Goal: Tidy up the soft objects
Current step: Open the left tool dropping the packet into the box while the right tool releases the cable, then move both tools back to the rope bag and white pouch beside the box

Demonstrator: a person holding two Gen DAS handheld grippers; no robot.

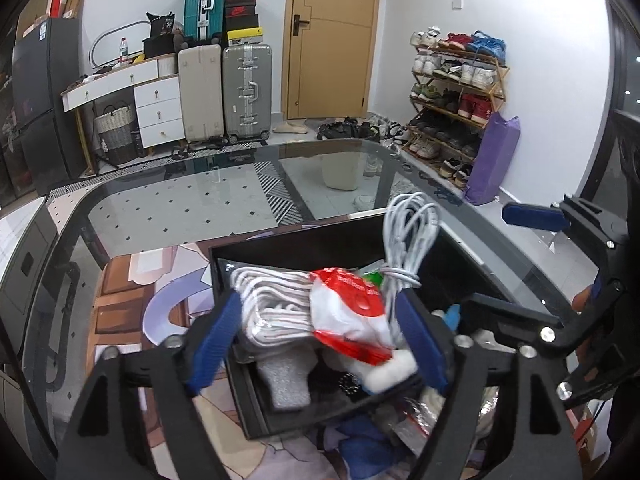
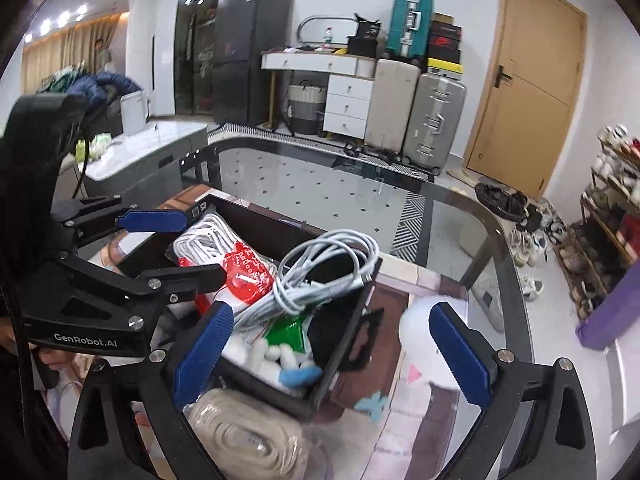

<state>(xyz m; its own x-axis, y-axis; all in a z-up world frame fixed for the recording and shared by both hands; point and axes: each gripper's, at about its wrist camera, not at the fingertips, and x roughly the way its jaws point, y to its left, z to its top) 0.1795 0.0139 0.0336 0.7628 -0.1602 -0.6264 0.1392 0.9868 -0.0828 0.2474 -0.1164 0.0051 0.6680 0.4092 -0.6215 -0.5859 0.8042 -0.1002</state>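
Observation:
A black open box point(image 1: 296, 242) stands on a patterned mat on the glass table. Inside it lie a bundle of white rope point(image 1: 268, 304), a red and white packet point(image 1: 352, 312), a coil of white cable point(image 2: 320, 272), a green packet point(image 2: 288, 332) and white foam pieces point(image 2: 272, 356). My left gripper point(image 1: 320, 340) hangs open over the box, with the rope and the packet lying loose between its blue pads. My right gripper point(image 2: 334, 354) stands wide open over the box's near right corner, holding nothing. A beige rope bundle in clear plastic point(image 2: 244, 440) lies just in front of the box.
A blurred white soft thing point(image 2: 416, 316) sits on the mat right of the box. The glass table point(image 1: 200, 208) stretches bare beyond the box. Suitcases point(image 1: 244, 92), a white dresser point(image 1: 156, 108), a door and a shoe rack point(image 1: 456, 96) line the far walls.

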